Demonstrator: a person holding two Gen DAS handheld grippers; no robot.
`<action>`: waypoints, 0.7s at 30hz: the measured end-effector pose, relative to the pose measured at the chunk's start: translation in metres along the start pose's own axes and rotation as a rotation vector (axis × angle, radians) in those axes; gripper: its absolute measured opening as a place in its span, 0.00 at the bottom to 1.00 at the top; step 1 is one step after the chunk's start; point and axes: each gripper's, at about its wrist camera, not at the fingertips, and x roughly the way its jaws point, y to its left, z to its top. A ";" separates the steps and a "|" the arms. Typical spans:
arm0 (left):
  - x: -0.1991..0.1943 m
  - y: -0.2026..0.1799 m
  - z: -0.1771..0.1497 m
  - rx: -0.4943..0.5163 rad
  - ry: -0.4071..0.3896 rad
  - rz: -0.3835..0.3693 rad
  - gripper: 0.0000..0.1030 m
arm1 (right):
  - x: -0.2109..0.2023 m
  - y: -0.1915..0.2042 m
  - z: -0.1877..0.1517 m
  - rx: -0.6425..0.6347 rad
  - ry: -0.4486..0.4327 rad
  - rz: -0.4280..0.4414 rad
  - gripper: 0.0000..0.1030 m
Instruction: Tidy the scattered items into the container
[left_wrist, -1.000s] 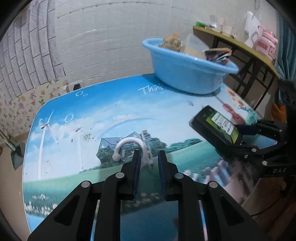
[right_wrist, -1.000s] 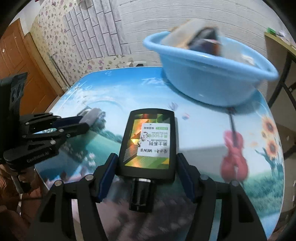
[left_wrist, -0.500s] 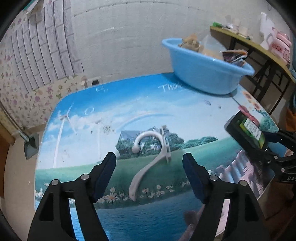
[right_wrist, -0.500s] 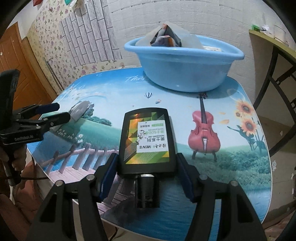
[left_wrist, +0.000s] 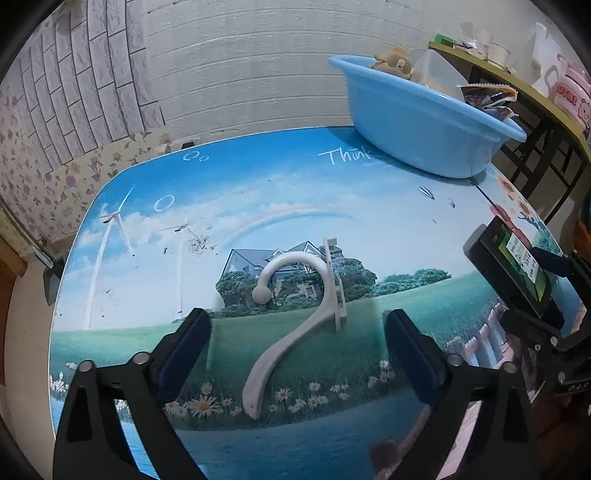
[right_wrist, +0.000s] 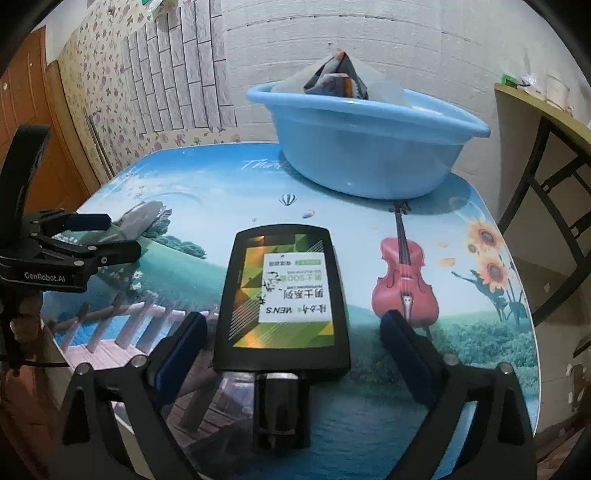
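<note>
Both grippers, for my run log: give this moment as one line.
left gripper: opening, white hook lies between fingers | right gripper: opening, black bottle between fingers, on table | blue basin: partly filled

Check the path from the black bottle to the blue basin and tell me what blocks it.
Nothing visible blocks it. The black bottle lies on the table between the right gripper's opening jaws, pads clear of it. Only bare tabletop lies between it and the blue basin at the far edge. The basin already holds packets, but its near rim is open.
</note>
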 end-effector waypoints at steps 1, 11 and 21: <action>0.001 -0.001 0.000 0.003 -0.001 -0.001 0.99 | 0.001 0.000 0.001 -0.003 0.000 0.003 0.99; 0.003 -0.007 0.000 0.021 -0.028 -0.008 1.00 | 0.004 0.000 0.001 0.003 -0.014 -0.008 1.00; 0.003 -0.007 0.001 0.018 -0.038 -0.006 1.00 | 0.005 -0.001 0.002 0.006 -0.008 -0.010 1.00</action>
